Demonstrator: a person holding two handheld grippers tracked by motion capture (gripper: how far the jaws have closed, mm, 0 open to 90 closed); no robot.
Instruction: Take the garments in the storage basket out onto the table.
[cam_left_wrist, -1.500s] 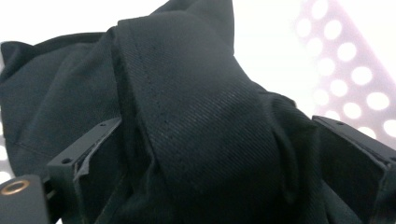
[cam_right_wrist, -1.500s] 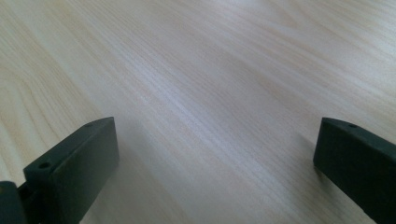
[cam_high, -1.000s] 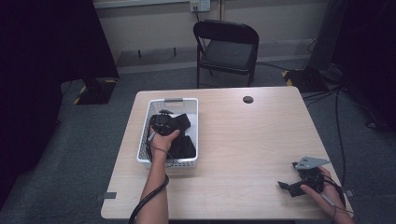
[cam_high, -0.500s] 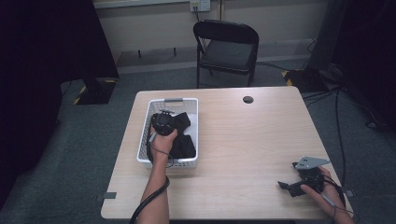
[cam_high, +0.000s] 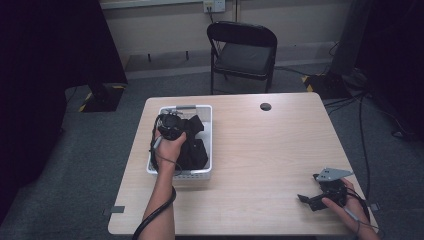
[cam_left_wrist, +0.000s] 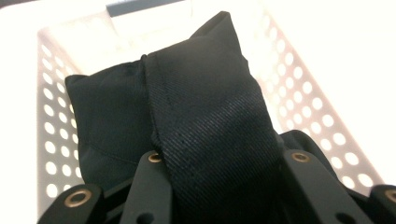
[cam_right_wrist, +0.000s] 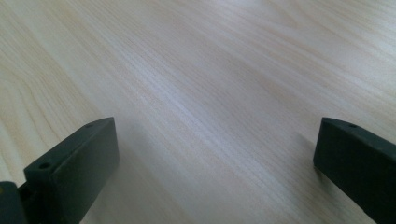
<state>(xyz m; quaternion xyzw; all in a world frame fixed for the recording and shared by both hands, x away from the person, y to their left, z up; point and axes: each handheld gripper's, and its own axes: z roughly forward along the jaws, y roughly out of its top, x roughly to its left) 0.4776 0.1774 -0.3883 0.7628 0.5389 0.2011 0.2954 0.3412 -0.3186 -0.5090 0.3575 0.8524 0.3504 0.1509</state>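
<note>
Black cloth (cam_left_wrist: 205, 126): dark twill weave, a stitched seam running down its length, bunched into a thick fold that rises up between the jaws in the left gripper view. More of the same black fabric lies folded behind it at 10 o'clock, lower in the basket. It sits inside the white perforated basket (cam_high: 204, 172), which stands on the wooden table (cam_high: 260, 150) at roughly 9 o'clock of the tabletop in the high view, near the left edge.

Left gripper (cam_high: 171, 126): over the basket, jaws clamped on the fold of cloth, fabric pinched tight between the two black fingers (cam_left_wrist: 152, 186). Jaws have just been closing, with the cloth between them.

Right gripper (cam_high: 320, 196): resting at the table's 4 o'clock corner, well apart from the basket. Jaws spread wide, nothing between them, just bare wood grain in the right gripper view.

Vs one second ago: the left hand has come up a bit over the basket, and the gripped part of the cloth now stands higher above the rest of the pile. Half a second ago it was already pinched. Right gripper unchanged, same spot, same opening. Basket hasn't shifted on the table.

Background: black folding chair (cam_high: 242, 52) at 12 o'clock behind the table, small dark round spot (cam_high: 265, 106) on the tabletop near the far edge
</note>
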